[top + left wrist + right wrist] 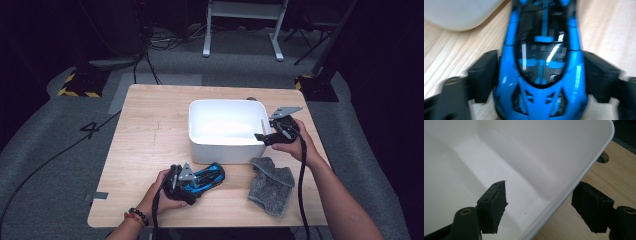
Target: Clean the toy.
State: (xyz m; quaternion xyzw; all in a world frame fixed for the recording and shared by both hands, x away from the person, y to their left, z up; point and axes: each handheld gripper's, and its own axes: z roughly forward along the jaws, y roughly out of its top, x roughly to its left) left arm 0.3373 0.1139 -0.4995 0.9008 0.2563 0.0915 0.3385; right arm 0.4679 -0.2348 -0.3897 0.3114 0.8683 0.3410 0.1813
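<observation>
Near the front edge of the worktop (150, 120), left of its middle, the left claw (192, 186) pinches the blue toy car (207, 177) across its body; in the left gripper view both pads sit against the car's flanks, and the car (544, 75) rests on the wood just short of the white tub (225, 131). So the grip looks made and the lift into the tub is probably what remains (the tub is bare inside). Open wood stretches to the left edge and back-left corner. The grey cloth (271, 185) lies by the front-right corner, just right of the car. Farther right, the right claw (261, 136) stands spread astride the tub's right wall (574, 182), one jaw inside, one outside, not pressing it.
</observation>
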